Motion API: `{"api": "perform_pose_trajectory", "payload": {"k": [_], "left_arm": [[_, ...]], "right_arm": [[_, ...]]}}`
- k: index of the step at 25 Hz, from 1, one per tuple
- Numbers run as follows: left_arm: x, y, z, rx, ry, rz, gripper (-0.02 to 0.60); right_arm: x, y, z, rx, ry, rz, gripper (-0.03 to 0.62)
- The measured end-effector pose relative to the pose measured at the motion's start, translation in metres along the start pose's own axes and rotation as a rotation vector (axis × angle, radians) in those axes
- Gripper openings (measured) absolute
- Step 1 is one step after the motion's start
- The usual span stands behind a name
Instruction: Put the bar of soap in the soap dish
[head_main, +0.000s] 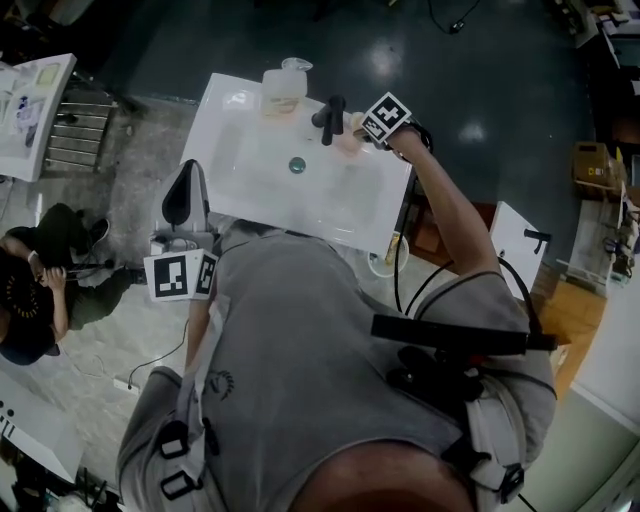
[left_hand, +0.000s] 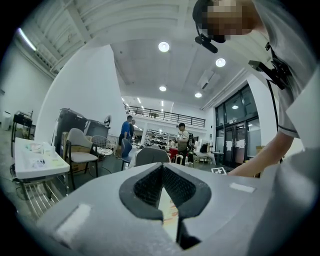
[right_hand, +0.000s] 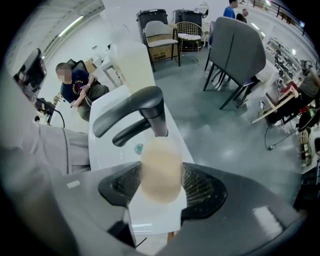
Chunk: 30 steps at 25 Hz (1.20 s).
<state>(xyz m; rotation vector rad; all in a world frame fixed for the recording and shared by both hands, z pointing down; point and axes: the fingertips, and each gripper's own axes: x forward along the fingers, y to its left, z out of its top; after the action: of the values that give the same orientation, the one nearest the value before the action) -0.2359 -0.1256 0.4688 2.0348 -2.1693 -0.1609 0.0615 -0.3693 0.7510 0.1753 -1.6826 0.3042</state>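
A pale beige bar of soap (right_hand: 160, 167) sits between the black pads of my right gripper (right_hand: 160, 192), which is shut on it. The gripper points straight down over the white rim of the sink (right_hand: 152, 220), just right of the black faucet (right_hand: 145, 112). In the head view the right gripper (head_main: 352, 137) hangs at the sink's back right corner beside the faucet (head_main: 333, 118), with the soap (head_main: 346, 141) a pinkish patch under it. My left gripper (left_hand: 162, 172) is held level at my left side with its pad tips touching and nothing in them. I cannot pick out a soap dish for certain.
The white sink (head_main: 255, 190) has a round drain (head_main: 297, 165) in its basin. A frosted pale container (head_main: 284, 88) stands on the back rim, left of the faucet. A black chair (head_main: 180, 195) is at the sink's left. A seated person (head_main: 35, 290) is on the floor further left.
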Motion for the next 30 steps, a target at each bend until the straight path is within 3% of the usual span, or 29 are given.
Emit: {"api": "perform_pose_trajectory", "payload": {"k": [15, 30], "left_arm": [[-0.017, 0.013, -0.003, 0.031, 0.025, 0.089, -0.007], [-0.016, 0.007, 0.001, 0.049, 0.018, 0.105, -0.006]], "right_arm": [[0.102, -0.005, -0.010, -0.006, 0.054, 0.097, 0.250], [0.117, -0.003, -0.010, -0.021, 0.072, 0.107, 0.252]]}}
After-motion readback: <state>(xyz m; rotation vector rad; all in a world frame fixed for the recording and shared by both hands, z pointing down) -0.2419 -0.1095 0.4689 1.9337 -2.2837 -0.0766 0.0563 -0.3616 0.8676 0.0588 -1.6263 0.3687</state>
